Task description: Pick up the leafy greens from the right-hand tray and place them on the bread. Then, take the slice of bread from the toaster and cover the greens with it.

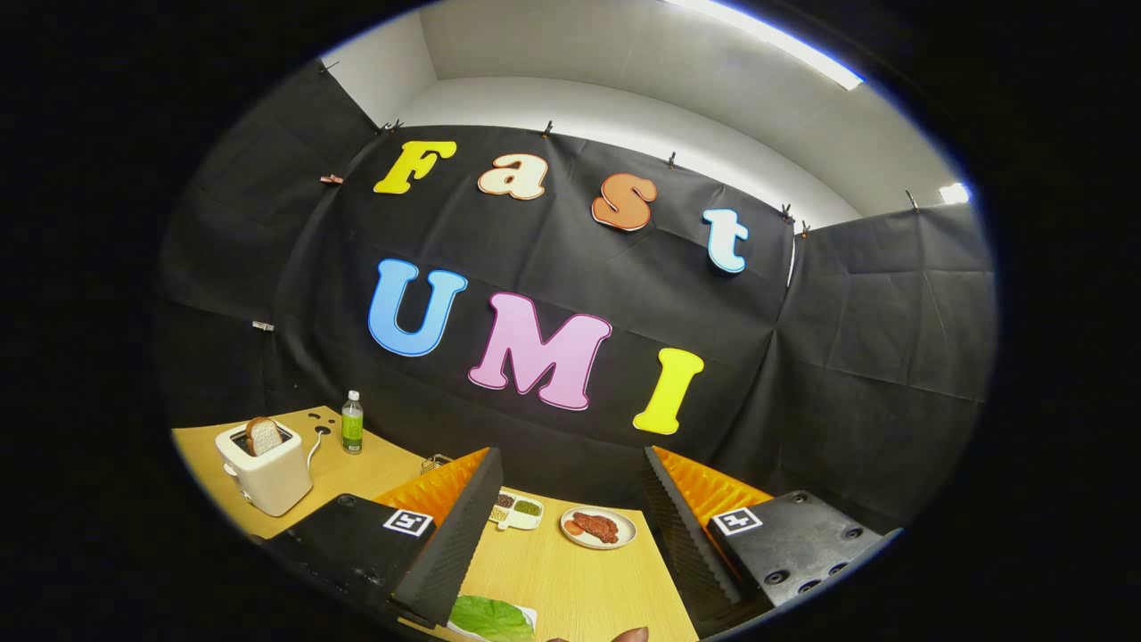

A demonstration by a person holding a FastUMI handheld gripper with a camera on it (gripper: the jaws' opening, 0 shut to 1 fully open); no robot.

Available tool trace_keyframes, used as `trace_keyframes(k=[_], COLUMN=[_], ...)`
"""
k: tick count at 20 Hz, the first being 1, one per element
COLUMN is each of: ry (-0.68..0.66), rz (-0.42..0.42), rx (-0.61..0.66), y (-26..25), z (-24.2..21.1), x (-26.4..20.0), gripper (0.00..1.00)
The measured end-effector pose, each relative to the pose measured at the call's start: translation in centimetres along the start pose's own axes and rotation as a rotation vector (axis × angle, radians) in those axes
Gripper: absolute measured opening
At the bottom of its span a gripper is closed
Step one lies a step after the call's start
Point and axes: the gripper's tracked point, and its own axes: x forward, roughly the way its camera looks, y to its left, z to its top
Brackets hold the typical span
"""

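Gripper point(570, 535) fingers stand wide apart above the wooden table point(579, 588), holding nothing and touching nothing. Nearest, at six o'clock between the fingers, the greens point(490, 617) lie on a white tray point(528, 613). Farther ahead at twelve sit a plate point(598, 528) of reddish food and a small dish point(517, 512) of condiments. Off at ten o'clock stands the white toaster point(266, 471) with a bread slice point(263, 435) upright in its slot, a bottle point(353, 423) just beyond. Black cloth walls the booth behind.

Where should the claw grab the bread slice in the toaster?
Grip the bread slice by its top half, which sticks up out of the white toaster. Come from above, one finger on each flat face. The claw is open now, away from it.
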Motion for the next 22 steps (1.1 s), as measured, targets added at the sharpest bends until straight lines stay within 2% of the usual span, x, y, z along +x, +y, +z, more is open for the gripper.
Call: trace_keyframes(k=[10, 12, 15, 18, 22], ry=[0.029, 0.057, 0.152, 0.303, 0.486], rz=[0.028, 0.08, 0.206, 0.33, 0.398], rx=[0.026, 0.044, 0.07, 0.122, 0.108], y=[0.4, 1.5, 3.7, 5.7, 6.9], z=[-0.7, -1.5, -4.2, -9.1, -16.6], x=[-0.1, 0.0, -0.1, -1.3, -2.5], gripper=[0.97, 0.97, 0.97, 0.97, 0.98])
